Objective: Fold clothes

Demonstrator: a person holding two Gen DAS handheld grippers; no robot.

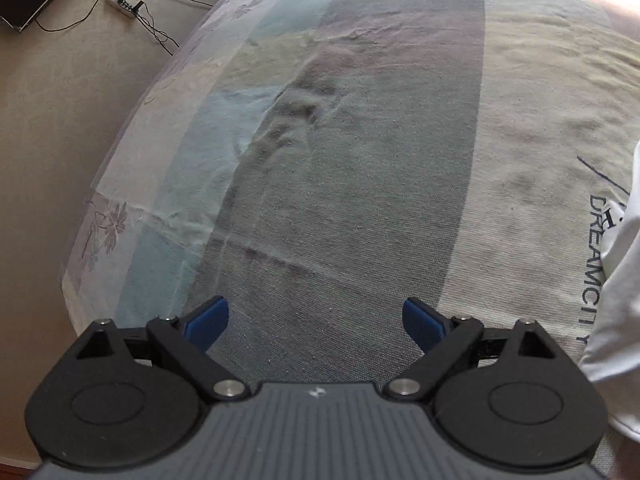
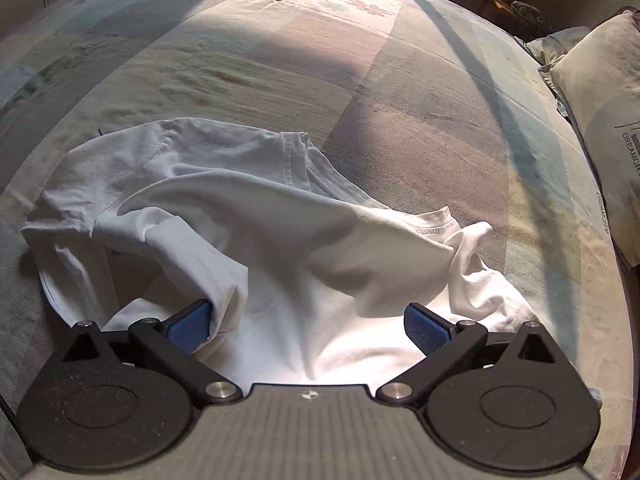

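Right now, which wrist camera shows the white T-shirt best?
The right wrist view: the white T-shirt lies crumpled across the bedsheet, collar visible, in front of the open right gripper. The left wrist view catches only an edge.

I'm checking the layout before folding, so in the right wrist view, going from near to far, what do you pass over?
Right gripper, jaws open → crumpled white T-shirt → bare patterned bedsheet → flower print on the sheet's far edge.
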